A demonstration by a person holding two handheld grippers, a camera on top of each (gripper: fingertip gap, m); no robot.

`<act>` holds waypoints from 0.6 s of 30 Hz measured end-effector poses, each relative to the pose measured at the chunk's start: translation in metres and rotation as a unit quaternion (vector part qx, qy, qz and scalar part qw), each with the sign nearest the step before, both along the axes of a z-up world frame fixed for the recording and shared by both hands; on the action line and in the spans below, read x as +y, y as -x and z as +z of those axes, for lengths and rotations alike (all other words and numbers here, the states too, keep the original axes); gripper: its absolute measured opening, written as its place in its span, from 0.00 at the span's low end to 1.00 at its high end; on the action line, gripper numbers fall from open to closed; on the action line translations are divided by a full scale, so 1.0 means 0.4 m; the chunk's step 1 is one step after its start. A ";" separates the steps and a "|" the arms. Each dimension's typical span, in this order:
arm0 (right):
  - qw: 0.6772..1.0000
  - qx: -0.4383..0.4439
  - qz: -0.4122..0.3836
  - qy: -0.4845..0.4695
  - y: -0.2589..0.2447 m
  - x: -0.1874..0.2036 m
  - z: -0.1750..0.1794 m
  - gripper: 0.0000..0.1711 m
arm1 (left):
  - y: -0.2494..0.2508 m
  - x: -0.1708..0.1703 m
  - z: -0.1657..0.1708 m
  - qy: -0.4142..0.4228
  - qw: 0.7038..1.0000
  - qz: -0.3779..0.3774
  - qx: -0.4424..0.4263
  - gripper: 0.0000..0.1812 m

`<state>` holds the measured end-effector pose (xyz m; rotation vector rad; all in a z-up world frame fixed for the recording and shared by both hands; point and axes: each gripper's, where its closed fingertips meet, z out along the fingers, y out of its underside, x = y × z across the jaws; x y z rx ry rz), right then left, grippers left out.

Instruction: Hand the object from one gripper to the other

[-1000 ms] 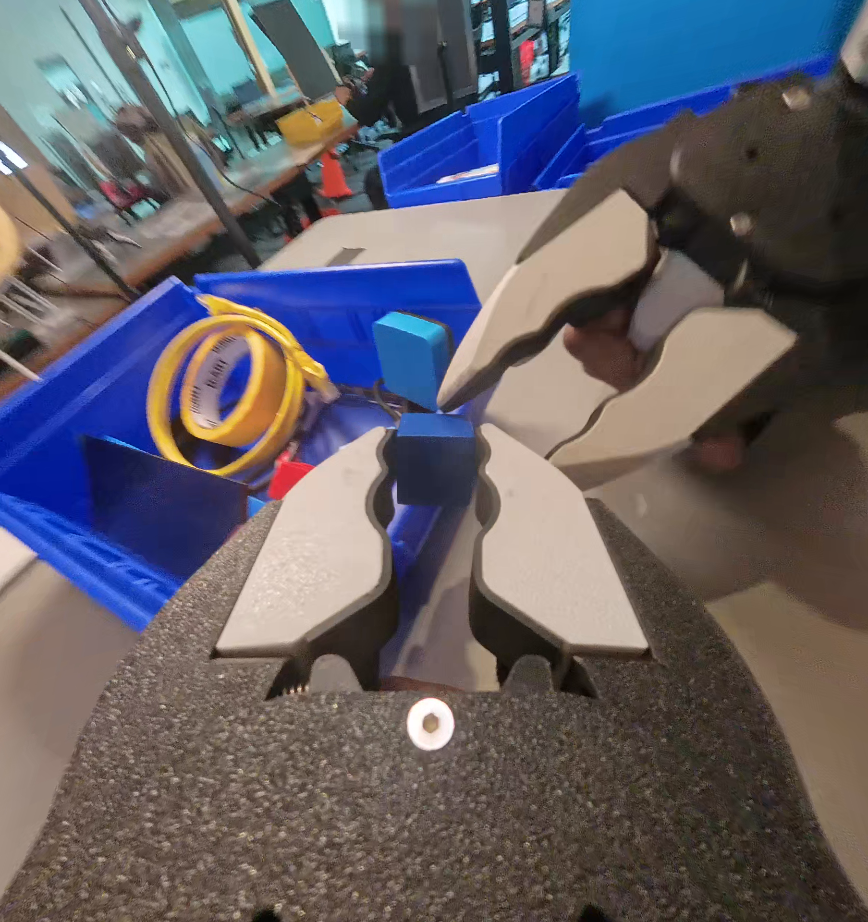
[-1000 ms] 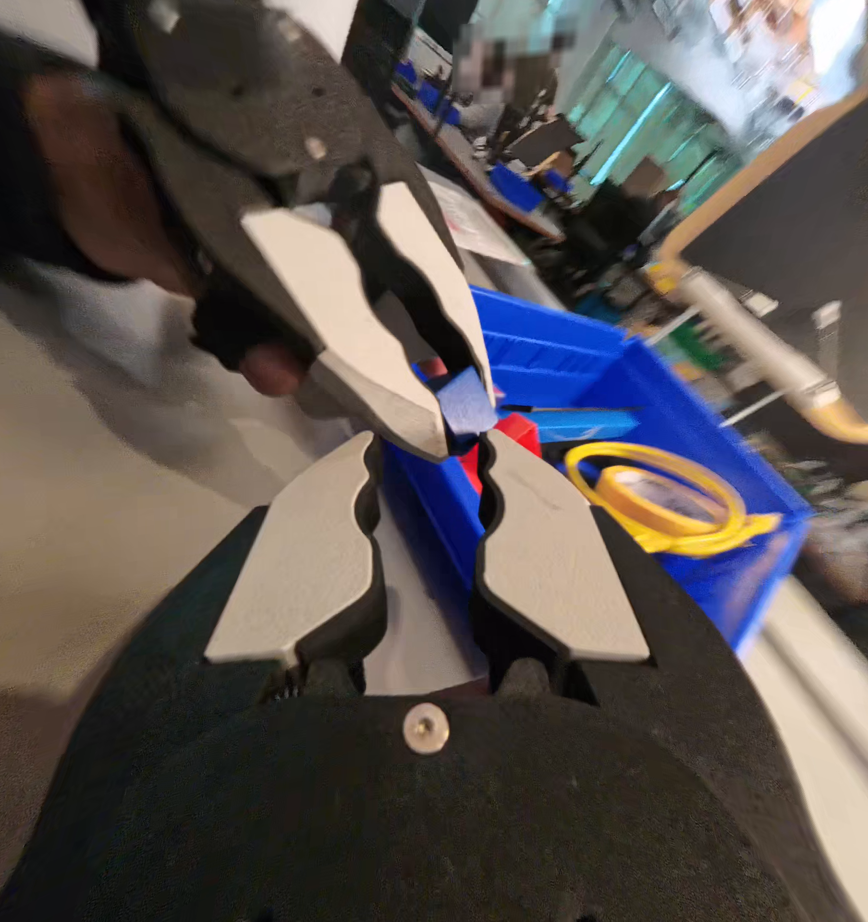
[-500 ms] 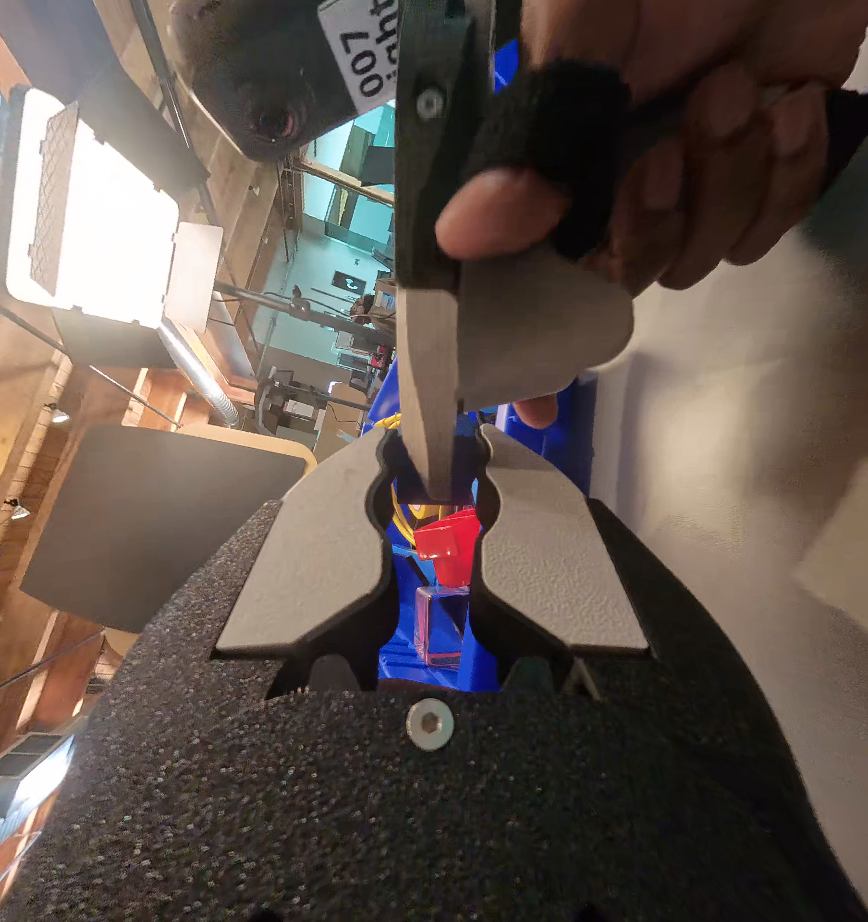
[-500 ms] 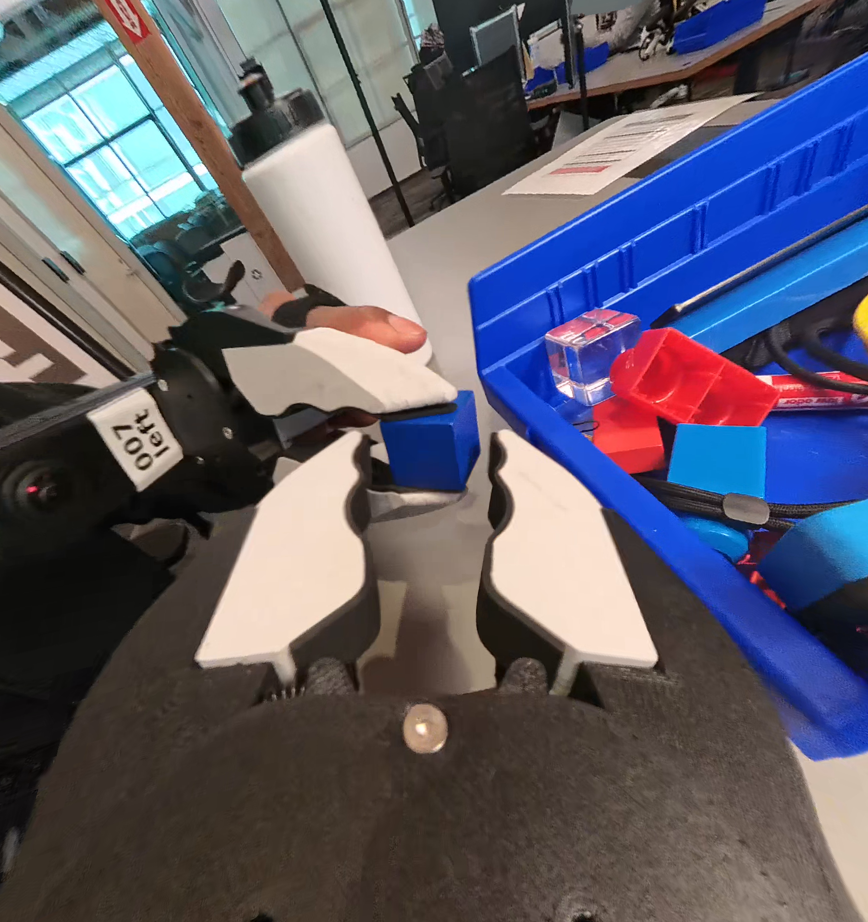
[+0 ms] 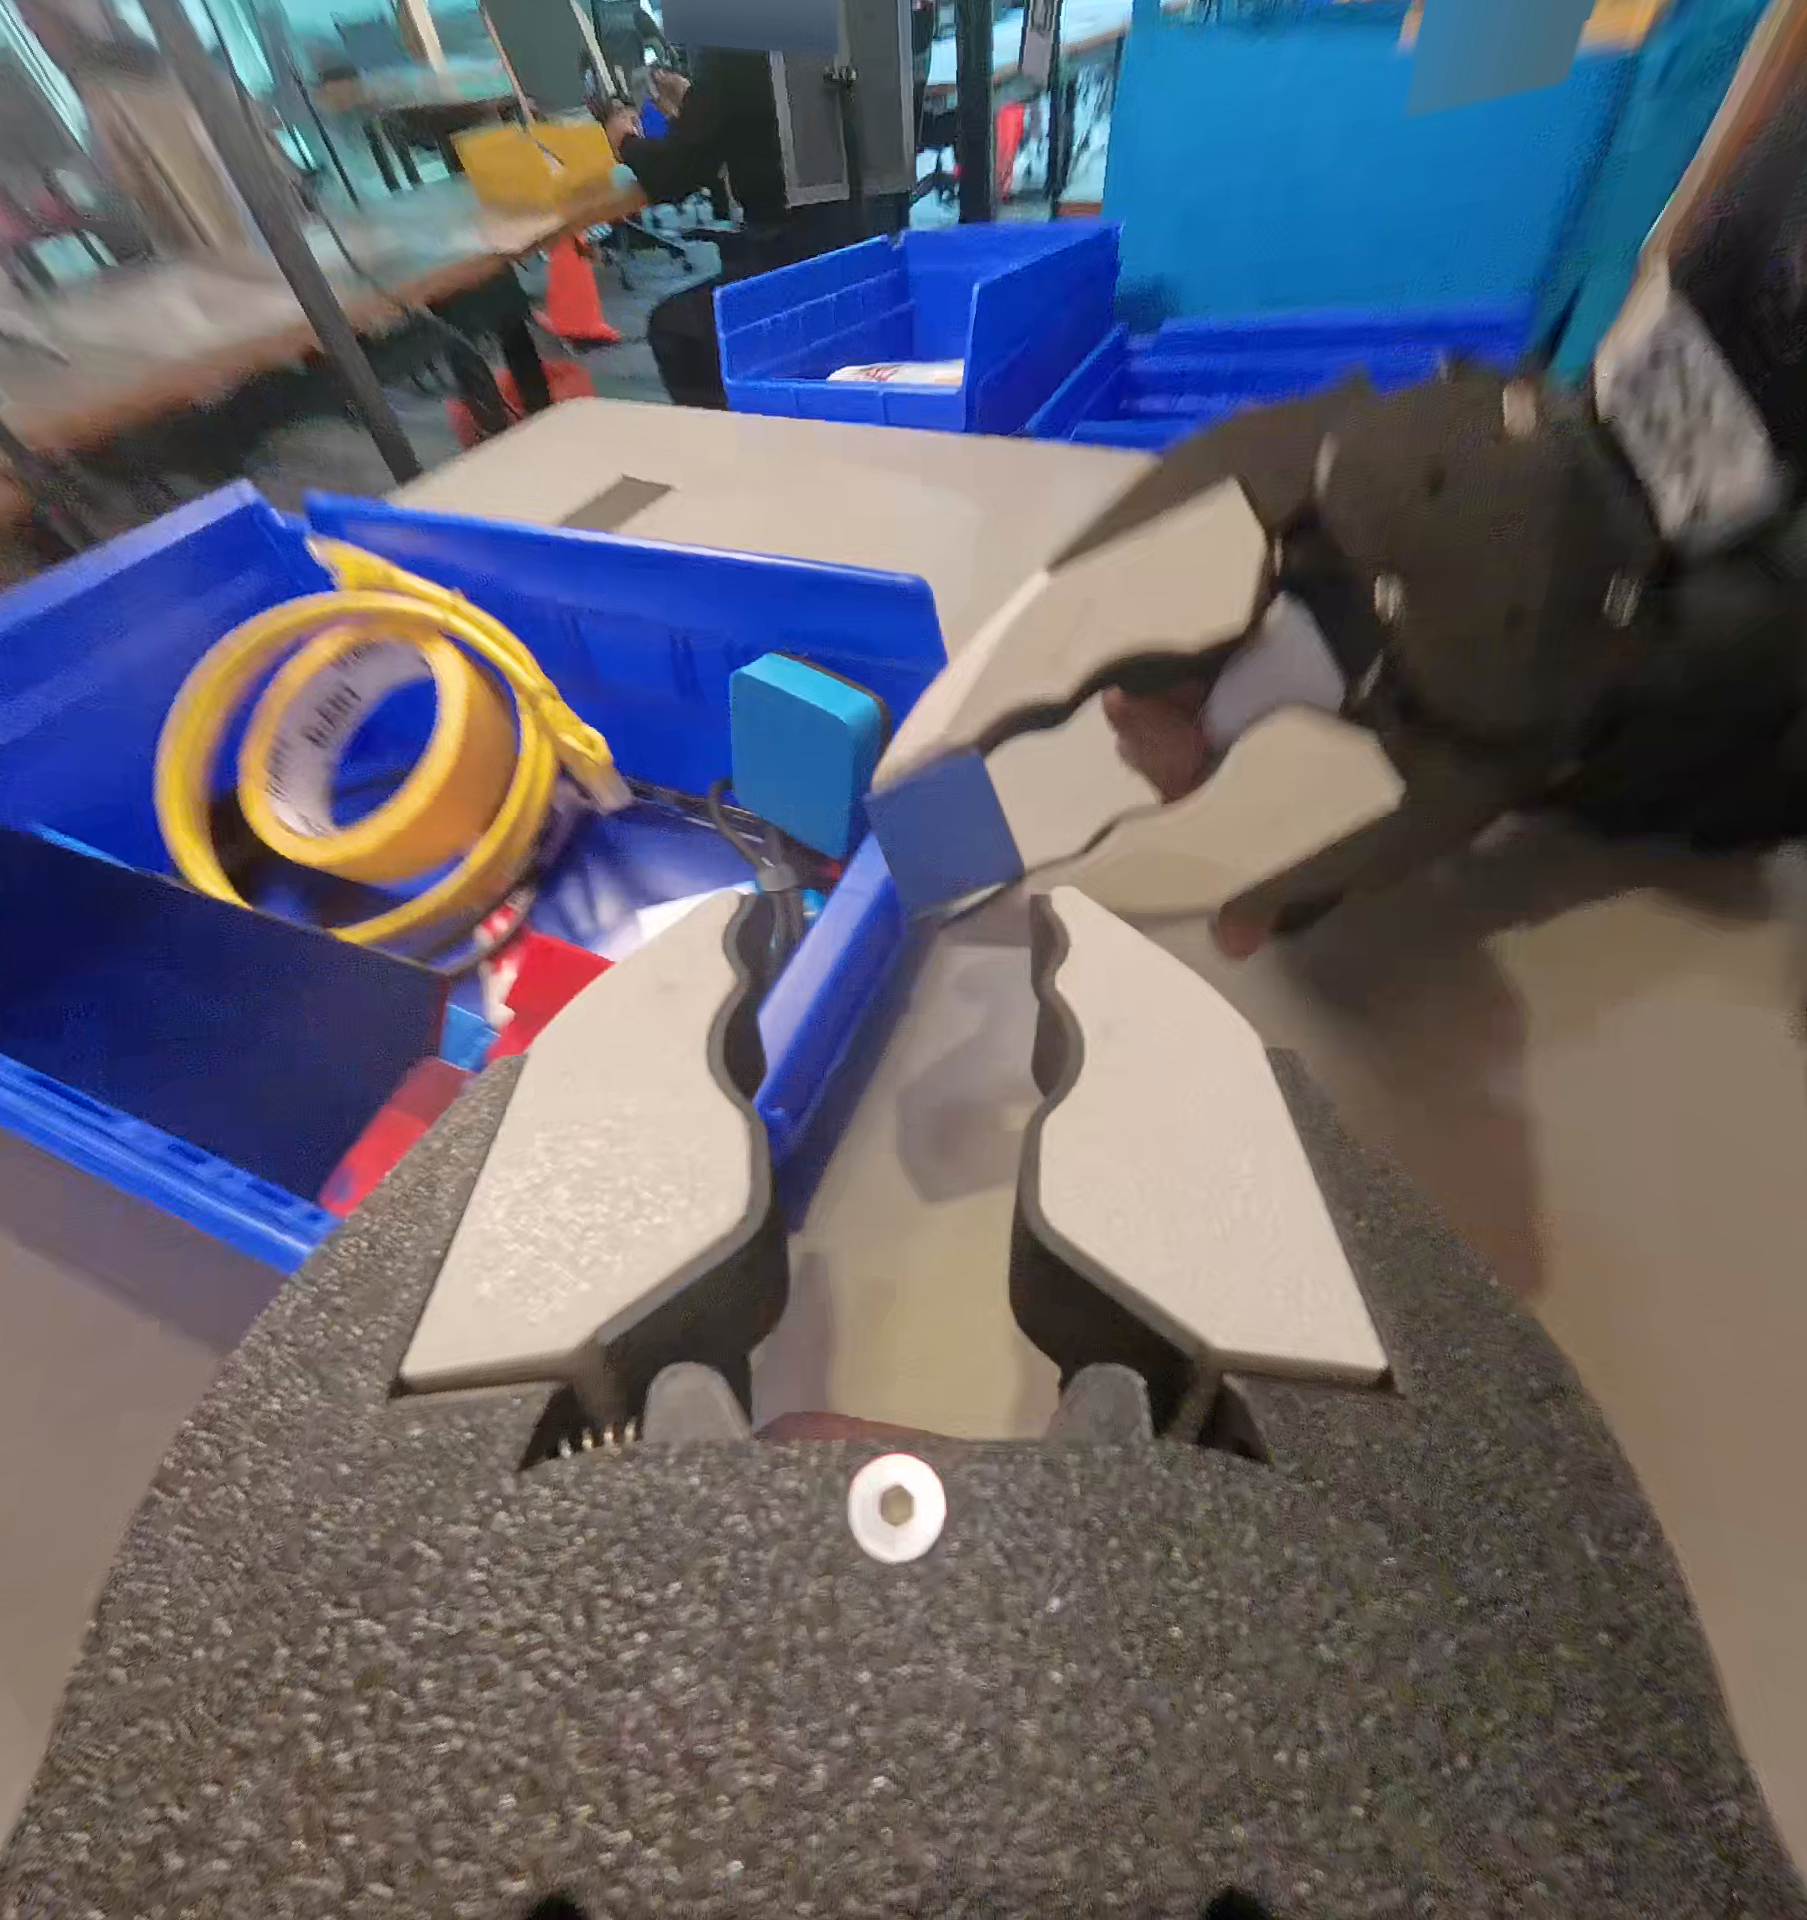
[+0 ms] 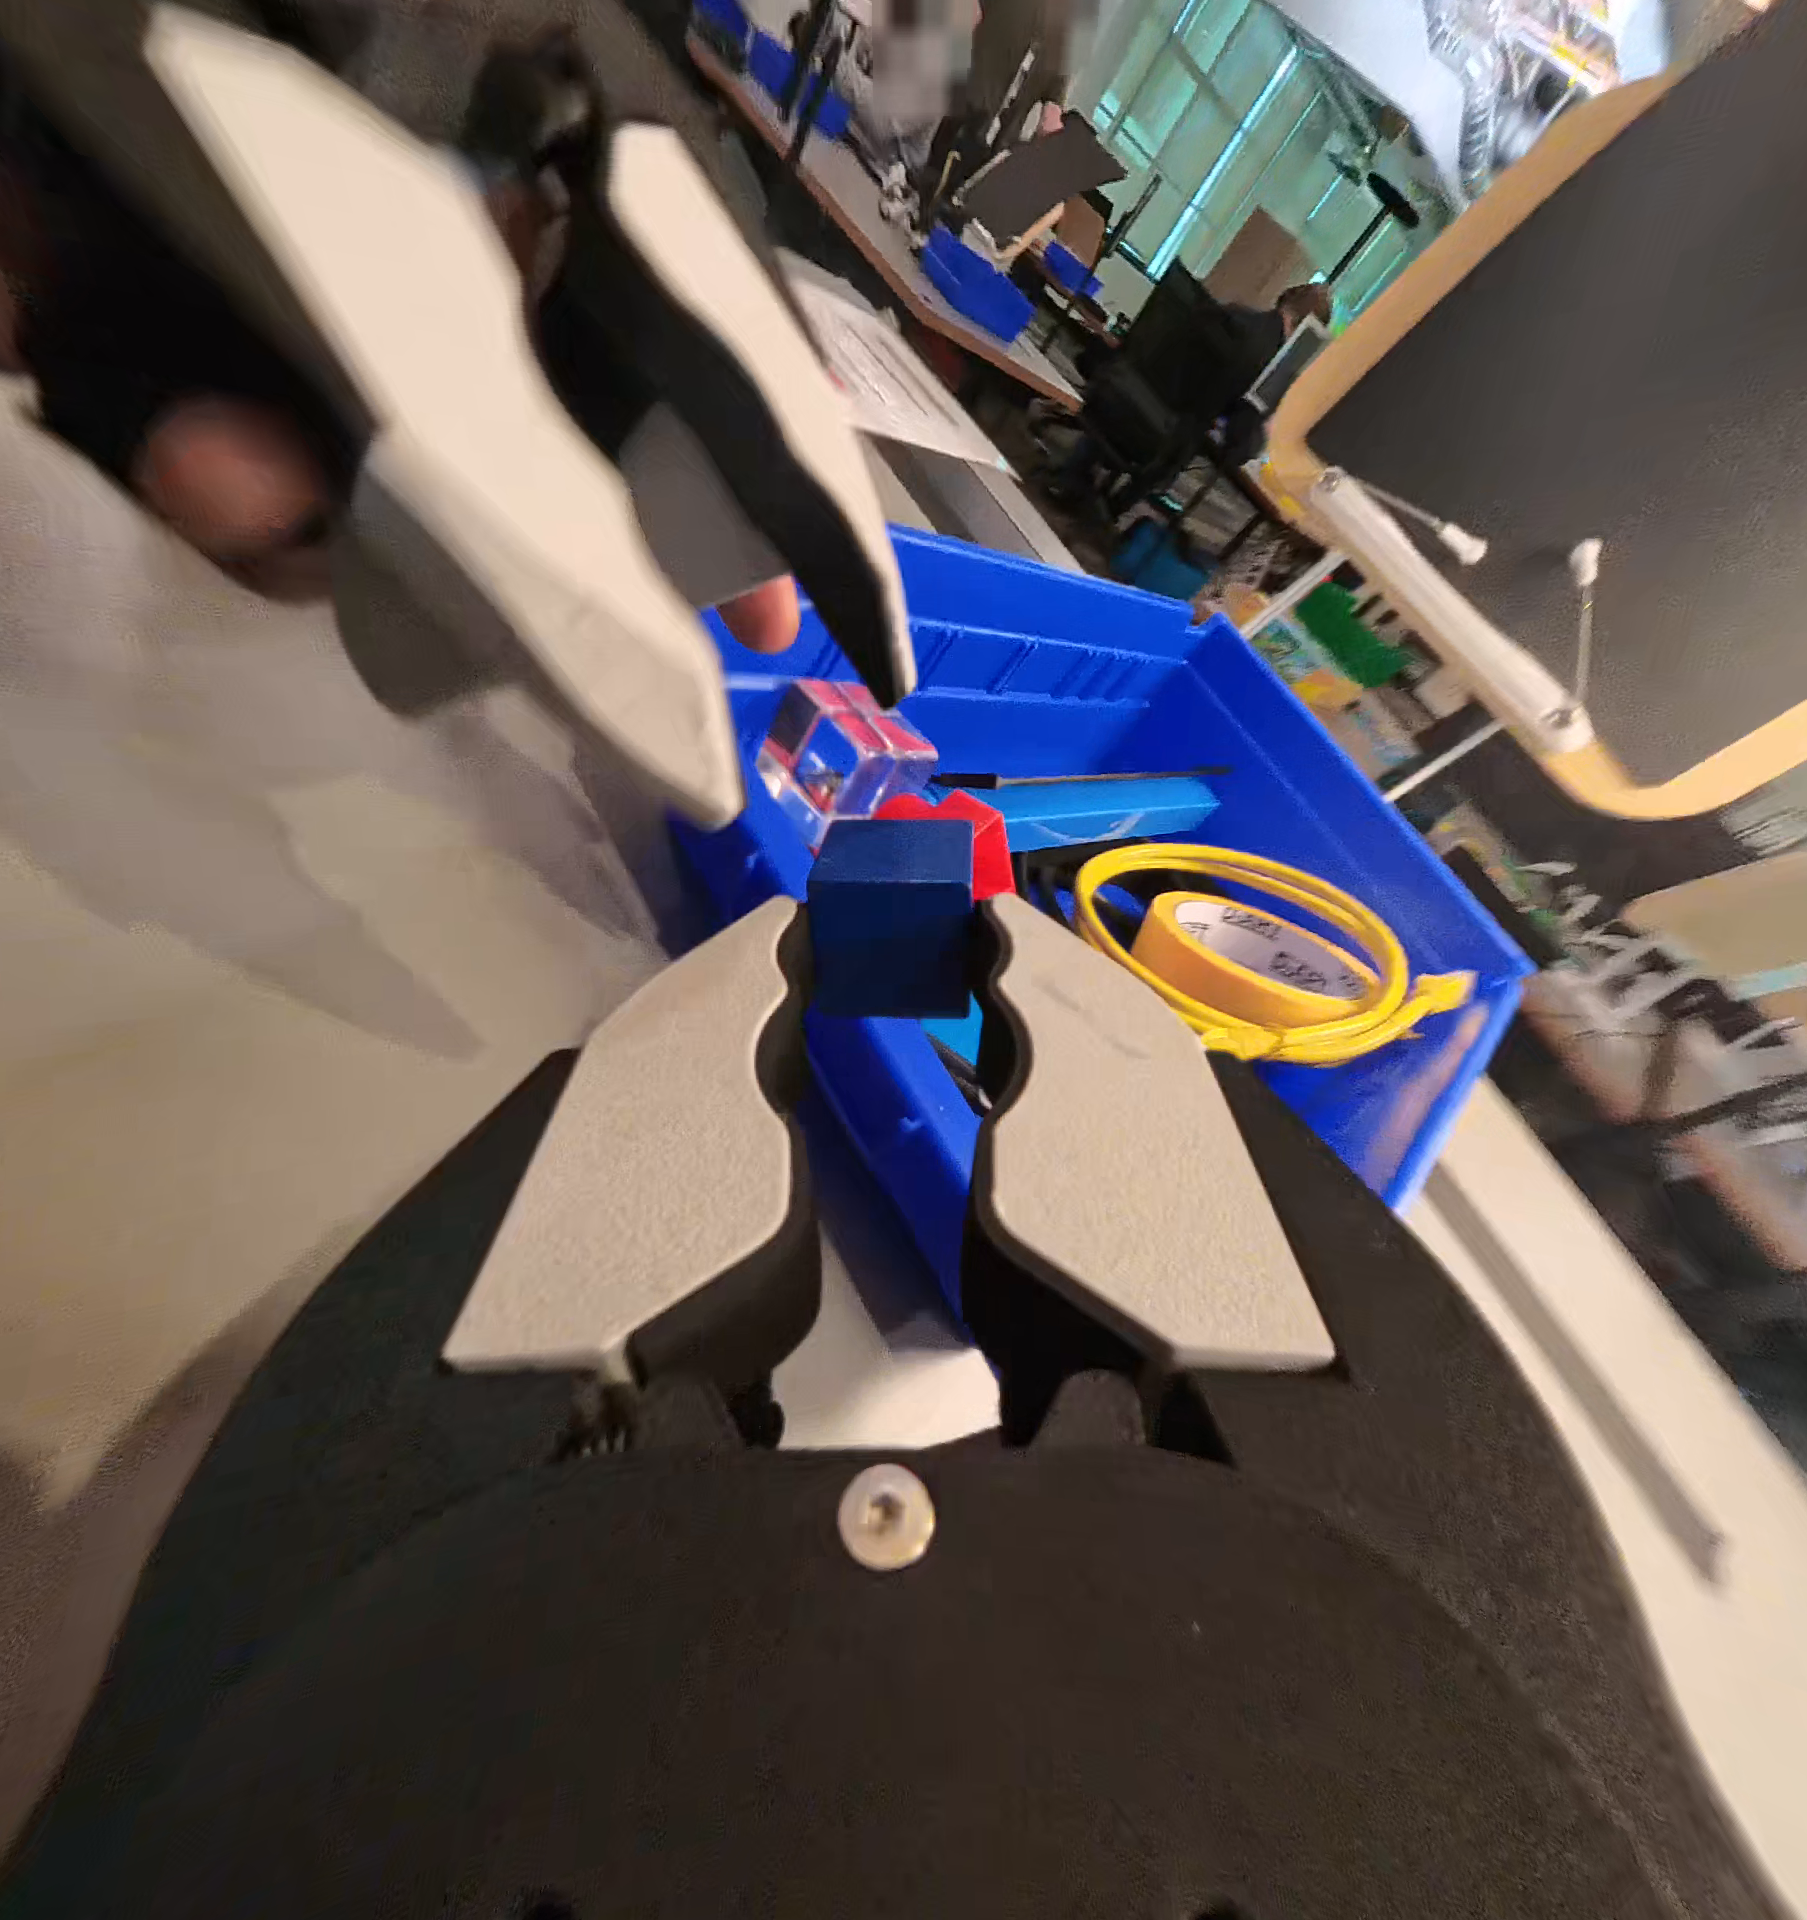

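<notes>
Tape roll (image 5: 379,758) inside cable coil (image 5: 525,727) — both in bin (image 5: 618,613) on table (image 5: 837,488).

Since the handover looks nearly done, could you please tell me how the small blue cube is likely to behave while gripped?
The blue cube looks rigid: its edges stay sharp between the right gripper fingers. Its flat sides probably seat squarely, so it should not roll. It is pinched only at the fingertips, so a bump might twist it loose. The left gripper stands open and empty.

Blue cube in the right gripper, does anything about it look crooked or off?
Nothing stands out. The blue cube sits squarely between the right gripper's fingertips, held near their very ends, above the edge of the blue bin. The left gripper is open and empty, apart from the cube.
</notes>
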<state>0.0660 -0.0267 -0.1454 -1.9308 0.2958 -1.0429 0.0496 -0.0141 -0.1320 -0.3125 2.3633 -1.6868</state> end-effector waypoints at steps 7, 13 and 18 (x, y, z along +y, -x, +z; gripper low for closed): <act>0.995 -0.050 0.002 0.091 0.018 0.036 -0.045 0.17 | 0.017 -0.025 -0.059 0.012 0.987 0.000 0.163 0.31; 0.994 -0.059 0.006 0.095 0.023 0.041 -0.047 0.17 | 0.026 -0.038 -0.089 -0.003 0.987 0.005 0.160 0.16; 0.997 0.056 0.051 0.019 0.035 0.037 -0.052 0.22 | -0.002 -0.022 -0.066 -0.023 0.999 0.017 0.027 0.16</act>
